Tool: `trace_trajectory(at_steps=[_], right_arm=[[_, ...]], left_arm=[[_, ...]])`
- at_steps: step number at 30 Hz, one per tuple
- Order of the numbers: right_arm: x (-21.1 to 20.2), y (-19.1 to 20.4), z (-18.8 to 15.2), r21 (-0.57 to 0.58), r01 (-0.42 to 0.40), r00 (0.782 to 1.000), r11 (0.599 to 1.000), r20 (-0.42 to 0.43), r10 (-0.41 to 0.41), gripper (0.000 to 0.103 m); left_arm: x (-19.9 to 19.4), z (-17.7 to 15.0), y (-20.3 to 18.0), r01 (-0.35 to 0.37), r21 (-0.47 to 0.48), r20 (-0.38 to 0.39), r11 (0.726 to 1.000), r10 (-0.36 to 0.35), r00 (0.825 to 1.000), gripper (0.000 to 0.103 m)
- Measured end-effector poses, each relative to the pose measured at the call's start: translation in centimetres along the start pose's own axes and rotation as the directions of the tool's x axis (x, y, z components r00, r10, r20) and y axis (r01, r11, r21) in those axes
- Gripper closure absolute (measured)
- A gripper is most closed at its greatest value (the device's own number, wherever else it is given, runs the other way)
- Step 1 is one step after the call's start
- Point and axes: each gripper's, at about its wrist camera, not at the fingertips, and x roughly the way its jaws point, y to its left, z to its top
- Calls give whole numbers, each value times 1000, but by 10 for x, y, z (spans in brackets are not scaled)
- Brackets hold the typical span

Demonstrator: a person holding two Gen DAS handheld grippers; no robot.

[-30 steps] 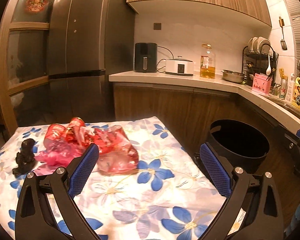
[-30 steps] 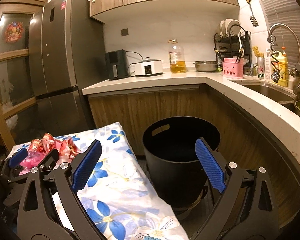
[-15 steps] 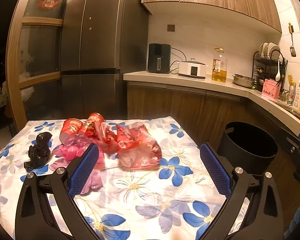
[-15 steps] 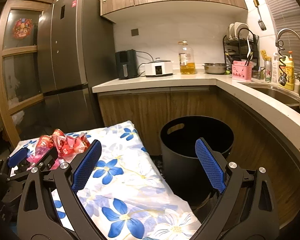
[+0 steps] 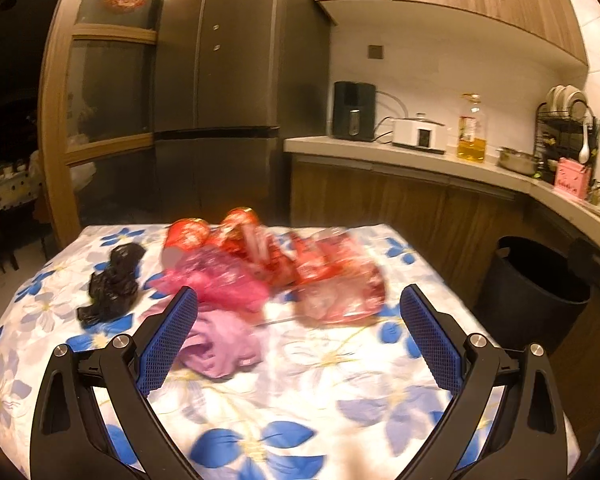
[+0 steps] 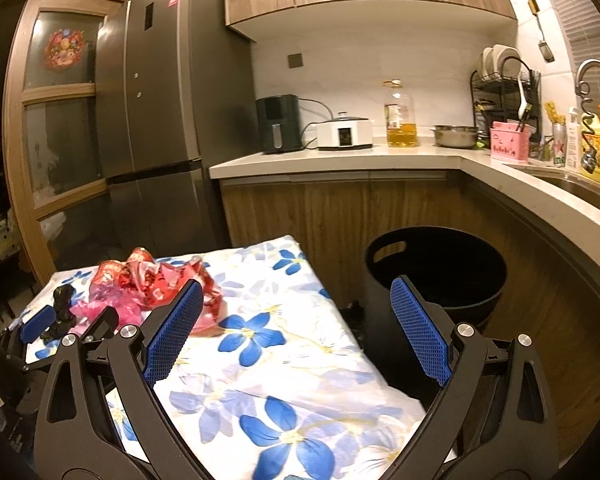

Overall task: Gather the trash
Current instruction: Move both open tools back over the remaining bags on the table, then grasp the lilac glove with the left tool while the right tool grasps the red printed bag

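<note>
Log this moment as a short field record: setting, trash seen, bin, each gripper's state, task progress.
setting: kitchen, table with blue-flowered cloth
trash on table: red wrappers, pink plastic bag, lilac crumpled piece, black crumpled bag
bin: black round bucket on the floor beside the table, interior too dark to read
left gripper: open, empty, facing the trash pile
right gripper: open, empty, between table edge and bucket
progress: nothing gripped yet

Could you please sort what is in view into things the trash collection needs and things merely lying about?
Job:
crumpled red plastic wrappers
pink plastic bag
crumpled black plastic bag
round black bin

Lying about:
yellow oil bottle
white cooker
black air fryer
steel bowl
</note>
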Motion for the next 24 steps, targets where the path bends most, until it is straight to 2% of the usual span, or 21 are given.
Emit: trace_trajectory(at_steps=[6,10,18,24], right_arm=[[15,22,-12,-18,-39,999,999,-8,39,10],[27,33,-19,-20,-55,998,998,-19,55,10],[49,53,-26,-25,-77,997,997,-29,76,10],[67,66,-24,-37,-87,996,996,-17,86,10]], left_arm=[[23,-13,39,-98,-37,-52,994,96,994,6],[35,-17,59,-132,-56,-77,990,128,989,6],[62,-21,76,-147,-68,-135,987,137,981,6],[82,-24,82,-136,-82,-202,987,117,972,14]])
